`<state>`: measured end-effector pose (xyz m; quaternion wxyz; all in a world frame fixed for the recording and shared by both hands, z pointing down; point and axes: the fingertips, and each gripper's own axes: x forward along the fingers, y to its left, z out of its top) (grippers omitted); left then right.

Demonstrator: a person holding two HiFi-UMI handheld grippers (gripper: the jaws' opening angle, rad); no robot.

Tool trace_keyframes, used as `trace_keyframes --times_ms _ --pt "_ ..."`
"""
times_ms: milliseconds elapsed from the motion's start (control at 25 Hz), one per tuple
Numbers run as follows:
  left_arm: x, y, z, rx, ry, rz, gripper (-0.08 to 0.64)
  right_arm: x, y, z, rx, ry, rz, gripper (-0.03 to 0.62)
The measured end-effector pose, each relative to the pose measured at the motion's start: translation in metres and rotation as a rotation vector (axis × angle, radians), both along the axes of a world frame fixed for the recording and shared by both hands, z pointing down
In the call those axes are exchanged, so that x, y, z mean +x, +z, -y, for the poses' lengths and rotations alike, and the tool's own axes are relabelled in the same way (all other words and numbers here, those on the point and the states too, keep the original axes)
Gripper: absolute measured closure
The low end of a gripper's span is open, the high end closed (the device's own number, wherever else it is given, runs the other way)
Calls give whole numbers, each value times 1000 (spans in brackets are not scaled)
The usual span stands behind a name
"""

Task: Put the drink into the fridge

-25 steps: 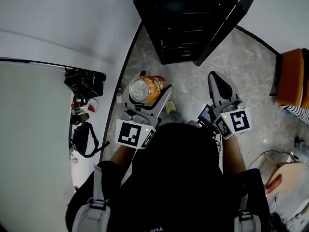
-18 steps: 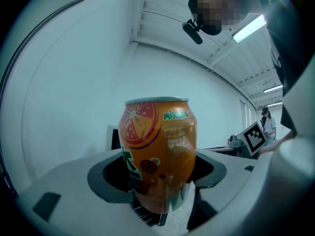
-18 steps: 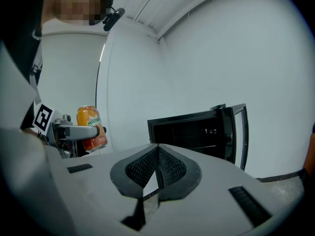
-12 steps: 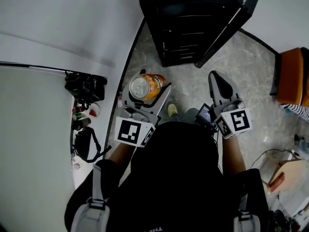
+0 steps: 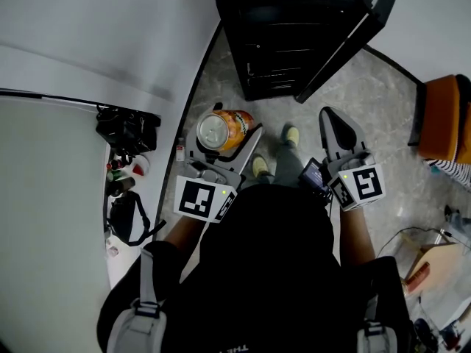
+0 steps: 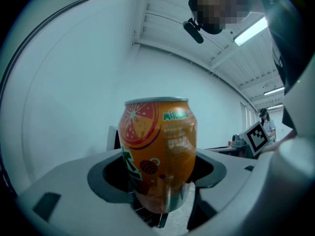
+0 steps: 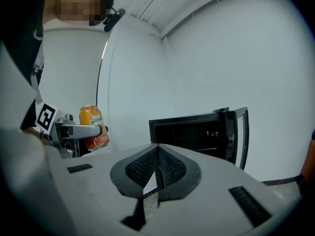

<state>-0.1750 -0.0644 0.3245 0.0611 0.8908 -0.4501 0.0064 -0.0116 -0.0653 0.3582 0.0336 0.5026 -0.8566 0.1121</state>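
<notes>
Left gripper (image 5: pixel 221 147) clamped the orange drink can (image 6: pixel 160 151) upright above the grey marbled floor (image 5: pixel 383 109), near the black fridge (image 5: pixel 294 35), whose door (image 5: pixel 352 39) stood open. Right gripper (image 7: pixel 157 156) pressed closed, empty. White wall (image 5: pixel 96 28) to the left.

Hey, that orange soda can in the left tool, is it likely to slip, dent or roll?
The can looks like thin-walled metal, so a hard squeeze from the left tool could dent it. Its glossy skin may slip. Laid on its round side, it would probably roll.
</notes>
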Motion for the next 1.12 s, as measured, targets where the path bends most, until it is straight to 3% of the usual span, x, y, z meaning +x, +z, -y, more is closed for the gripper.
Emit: trace_keyframes --times_ms 440,1120 --pt "13 -1 16 -3 -9 8 216 12 -6 19 13 -5 19 578" --pt "65 -2 101 -31 -61 -6 216 58 -9 110 -1 -64 -15 578"
